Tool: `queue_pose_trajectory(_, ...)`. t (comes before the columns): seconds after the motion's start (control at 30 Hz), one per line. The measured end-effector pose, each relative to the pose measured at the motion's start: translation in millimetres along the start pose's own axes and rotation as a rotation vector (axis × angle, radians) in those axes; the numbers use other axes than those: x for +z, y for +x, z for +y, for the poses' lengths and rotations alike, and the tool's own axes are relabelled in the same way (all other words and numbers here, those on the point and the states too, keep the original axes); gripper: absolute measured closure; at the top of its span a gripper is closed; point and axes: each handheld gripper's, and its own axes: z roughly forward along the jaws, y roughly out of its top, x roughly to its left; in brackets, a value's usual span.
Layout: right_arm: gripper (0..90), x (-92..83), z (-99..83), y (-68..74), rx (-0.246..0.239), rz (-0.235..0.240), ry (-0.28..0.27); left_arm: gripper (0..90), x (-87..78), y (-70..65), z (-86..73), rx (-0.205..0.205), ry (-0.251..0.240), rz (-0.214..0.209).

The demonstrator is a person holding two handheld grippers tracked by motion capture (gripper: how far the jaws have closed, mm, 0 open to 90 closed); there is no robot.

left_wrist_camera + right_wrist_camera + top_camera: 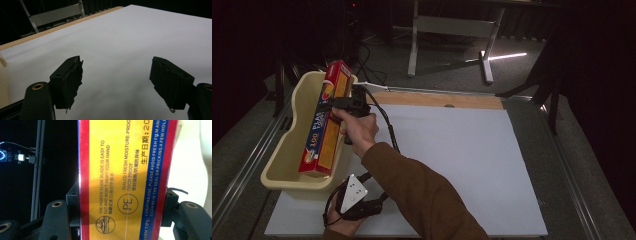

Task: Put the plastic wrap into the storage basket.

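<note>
A long red, yellow and blue film box (326,120) stands tilted on end in a cream plastic tub (282,150) at the table's left. Its lower end is down near the tub's near wall and its top rises above the far rim. My right gripper (326,105) reaches in from the right and is shut on the box's upper half. In the right gripper view the box (125,170) sits between both pads of the right gripper (122,212). My left gripper (371,202) rests low at the table's near edge, and in its own view the left gripper (117,82) is open with nothing in it.
A white sheet (462,150) covers the table, with a wooden strip (437,100) along the far edge. A metal frame (452,30) stands on the floor beyond. The tub's cream wall (190,157) shows behind the box. The right forearm crosses above the left hand.
</note>
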Motion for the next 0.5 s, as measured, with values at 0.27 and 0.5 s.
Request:
queue_pose_trajectory(0.27,39.0,8.2,-5.3,-6.4,0.02,-0.019,0.015,25.7,-0.3,0.4,-0.2,-0.003,0.0,0.001)
queue_pose_trajectory(0.5,38.8,12.4,-7.6,-9.8,0.044,-0.021,0.019,25.6,-0.7,0.5,-0.1,-0.007,-0.003,0.004)
